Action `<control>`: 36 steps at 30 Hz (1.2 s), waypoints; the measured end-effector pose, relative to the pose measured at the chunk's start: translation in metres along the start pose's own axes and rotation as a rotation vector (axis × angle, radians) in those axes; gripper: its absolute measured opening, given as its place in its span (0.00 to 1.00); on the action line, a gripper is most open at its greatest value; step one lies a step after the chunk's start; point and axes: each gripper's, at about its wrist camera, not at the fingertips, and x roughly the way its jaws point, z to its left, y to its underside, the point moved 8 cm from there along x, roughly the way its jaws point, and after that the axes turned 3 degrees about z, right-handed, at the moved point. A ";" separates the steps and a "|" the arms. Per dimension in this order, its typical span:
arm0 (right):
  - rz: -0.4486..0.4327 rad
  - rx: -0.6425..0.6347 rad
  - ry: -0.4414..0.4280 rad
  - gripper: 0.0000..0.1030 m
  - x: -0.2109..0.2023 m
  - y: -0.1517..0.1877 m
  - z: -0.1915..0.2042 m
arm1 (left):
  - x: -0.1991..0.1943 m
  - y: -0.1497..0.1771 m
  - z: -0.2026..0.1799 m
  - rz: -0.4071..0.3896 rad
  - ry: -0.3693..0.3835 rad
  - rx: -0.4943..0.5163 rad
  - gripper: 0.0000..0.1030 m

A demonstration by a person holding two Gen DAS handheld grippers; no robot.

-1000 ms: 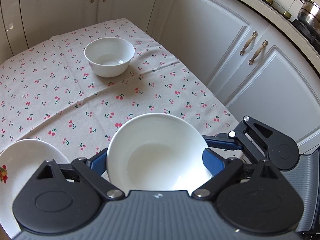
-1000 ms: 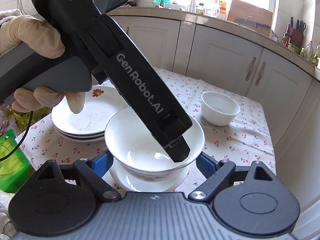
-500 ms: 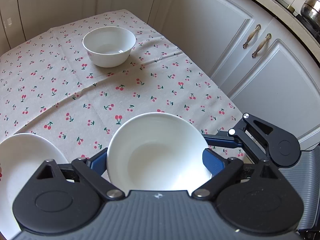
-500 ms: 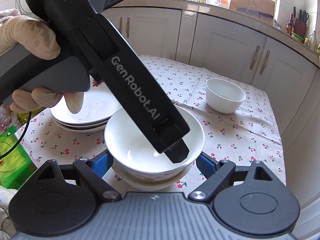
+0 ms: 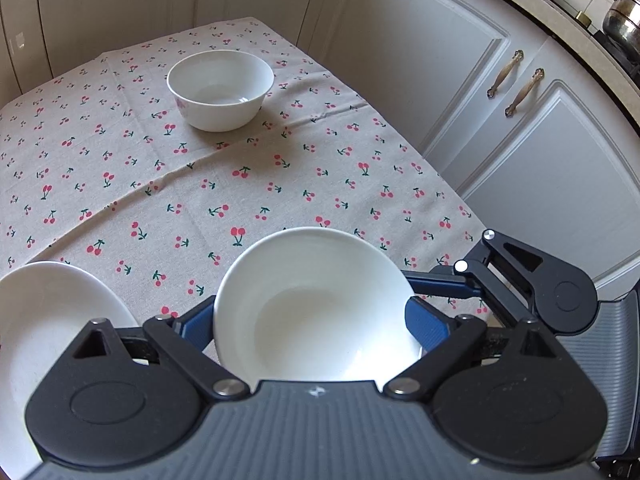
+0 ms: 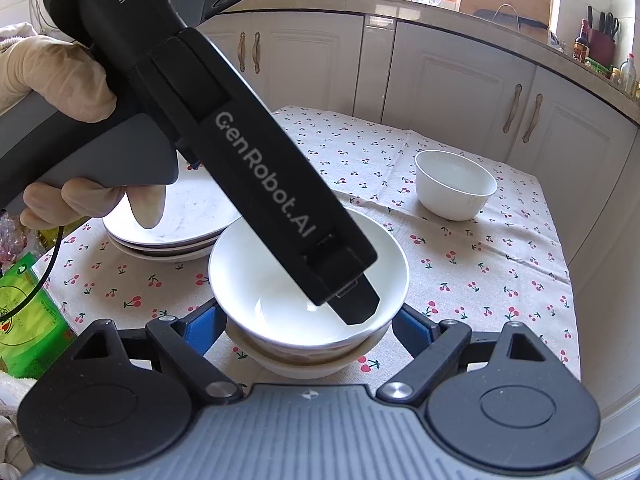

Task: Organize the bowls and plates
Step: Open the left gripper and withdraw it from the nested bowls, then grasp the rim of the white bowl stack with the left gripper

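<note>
**Two grippers steady a bowl as it nests onto another**

On a cherry-print tablecloth [image 5: 248, 184], the left gripper [image 5: 316, 320] pinches a wide white bowl [image 5: 316, 312] by its rim, blue pads [image 5: 426, 326] against either side. From the right wrist view, that bowl sits in a lower bowl [image 6: 304, 362], apparently to build one stack. The right gripper [image 6: 308, 326] brackets the pair, its pads spread just clear of the lower bowl's sides, likely ready to keep it from sliding. A smaller bowl [image 6: 454, 190] waits well apart; stacked plates [image 6: 172, 236] lie near. The left tool's body hides part of the plates and the bowl's interior, and contact between the two bowls cannot be confirmed.
</note>
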 end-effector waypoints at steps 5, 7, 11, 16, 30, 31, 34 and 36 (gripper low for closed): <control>0.002 0.004 -0.008 0.90 0.002 0.001 -0.001 | 0.000 0.000 0.001 -0.008 0.002 0.003 0.92; 0.010 0.007 -0.018 0.90 0.003 0.002 -0.001 | 0.000 0.000 0.003 -0.010 -0.002 0.002 0.93; 0.003 -0.008 -0.010 0.93 0.002 0.002 0.000 | -0.003 -0.001 0.005 -0.022 0.002 -0.003 0.93; -0.035 -0.010 -0.008 0.99 -0.006 -0.002 0.000 | -0.011 -0.003 0.007 -0.044 -0.010 0.004 0.93; -0.097 -0.002 0.031 1.00 -0.027 -0.015 -0.012 | -0.040 -0.015 0.006 -0.170 -0.010 0.057 0.94; -0.106 0.001 0.034 1.00 -0.030 -0.016 -0.014 | -0.041 -0.017 0.007 -0.177 -0.012 0.059 0.94; -0.128 0.009 0.043 1.00 -0.035 -0.020 -0.024 | -0.044 -0.027 0.011 -0.199 -0.030 0.061 0.94; -0.139 0.012 0.054 1.00 -0.036 -0.023 -0.033 | -0.045 -0.033 0.013 -0.208 -0.026 0.060 0.94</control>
